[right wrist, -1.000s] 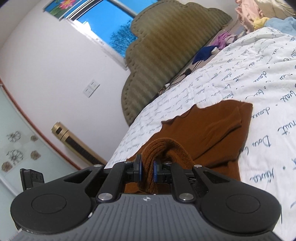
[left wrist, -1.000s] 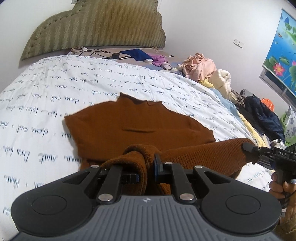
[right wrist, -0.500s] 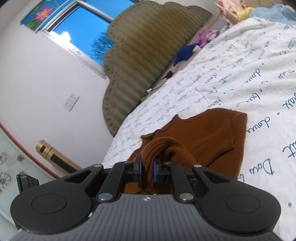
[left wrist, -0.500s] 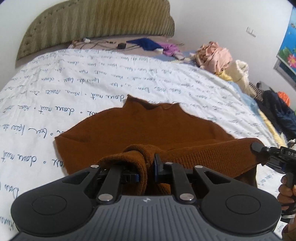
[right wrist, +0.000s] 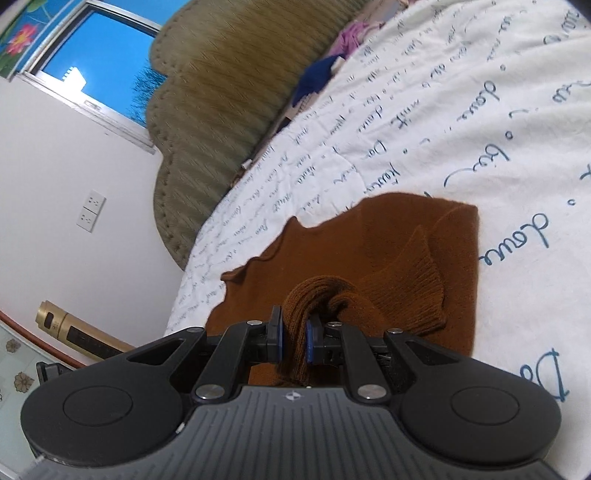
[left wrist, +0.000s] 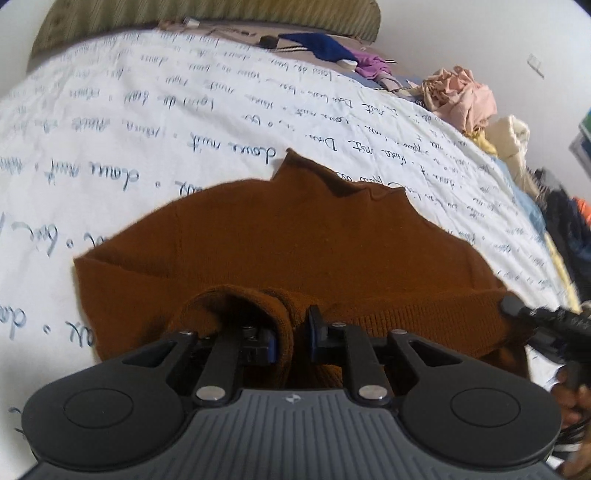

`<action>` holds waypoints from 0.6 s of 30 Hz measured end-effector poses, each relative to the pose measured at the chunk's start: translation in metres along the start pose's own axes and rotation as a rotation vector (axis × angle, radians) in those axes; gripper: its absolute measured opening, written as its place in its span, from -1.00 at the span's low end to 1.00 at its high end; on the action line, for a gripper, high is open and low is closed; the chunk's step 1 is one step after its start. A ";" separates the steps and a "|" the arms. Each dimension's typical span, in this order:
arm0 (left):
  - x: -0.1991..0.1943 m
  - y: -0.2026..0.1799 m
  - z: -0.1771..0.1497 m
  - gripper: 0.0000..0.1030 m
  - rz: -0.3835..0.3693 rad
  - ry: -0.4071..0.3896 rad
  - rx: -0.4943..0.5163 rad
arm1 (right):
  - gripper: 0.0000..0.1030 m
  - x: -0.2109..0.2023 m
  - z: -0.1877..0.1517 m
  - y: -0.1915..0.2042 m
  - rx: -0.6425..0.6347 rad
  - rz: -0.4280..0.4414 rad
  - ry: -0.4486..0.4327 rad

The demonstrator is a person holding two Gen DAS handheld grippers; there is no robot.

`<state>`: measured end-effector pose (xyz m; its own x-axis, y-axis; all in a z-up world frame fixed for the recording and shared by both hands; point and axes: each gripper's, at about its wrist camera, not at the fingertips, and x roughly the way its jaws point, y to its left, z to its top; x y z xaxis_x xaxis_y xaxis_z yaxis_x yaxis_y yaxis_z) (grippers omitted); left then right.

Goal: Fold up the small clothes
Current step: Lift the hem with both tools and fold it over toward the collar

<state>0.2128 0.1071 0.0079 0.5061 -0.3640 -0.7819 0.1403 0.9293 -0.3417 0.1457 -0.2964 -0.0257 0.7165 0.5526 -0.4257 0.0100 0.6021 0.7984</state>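
While both grippers pinch the ribbed hem of the brown sweater (left wrist: 295,251), the rest of it lies flat on the bed (left wrist: 110,122), collar toward the headboard (left wrist: 207,22) at twelve o'clock in the left wrist view. The left gripper (left wrist: 291,339) has its blue pads clamped on a bunched fold of knit near the hem's left end. The right gripper (right wrist: 294,339) is likewise clamped on a thick wad of hem, and in the left view its black tip shows at three o'clock on the hem's far corner, with a hand (left wrist: 570,395) below it at four o'clock. Between the two grips the hem is lifted and carried over the sweater's body. A white sheet printed with blue cursive writing covers the bed. Along its far side, from one to three o'clock in the left view, lie a blue cloth (left wrist: 325,46), a purple one (left wrist: 369,66), a pink bundle (left wrist: 461,98), a cream one (left wrist: 511,136) and darker clothes. In the right view the olive, ribbed, scalloped headboard stands against a white wall with a window (right wrist: 96,62) at eleven o'clock, a double socket (right wrist: 90,216) at nine and a gold cylinder (right wrist: 70,326) at eight.
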 end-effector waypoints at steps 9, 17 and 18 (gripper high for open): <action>-0.007 0.045 0.012 -0.65 -0.134 -0.020 -0.244 | -0.55 0.012 0.009 -0.002 0.002 -0.027 0.035; -0.007 0.074 0.011 -0.65 -0.154 -0.080 -0.422 | -0.10 0.020 0.018 -0.005 0.049 0.010 0.025; -0.007 0.077 0.010 -0.65 -0.153 -0.091 -0.440 | -0.03 0.021 0.020 -0.005 0.057 0.018 0.018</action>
<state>0.2291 0.1821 -0.0076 0.5830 -0.4694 -0.6631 -0.1444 0.7433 -0.6532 0.1745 -0.2992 -0.0303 0.7040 0.5739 -0.4183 0.0374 0.5582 0.8288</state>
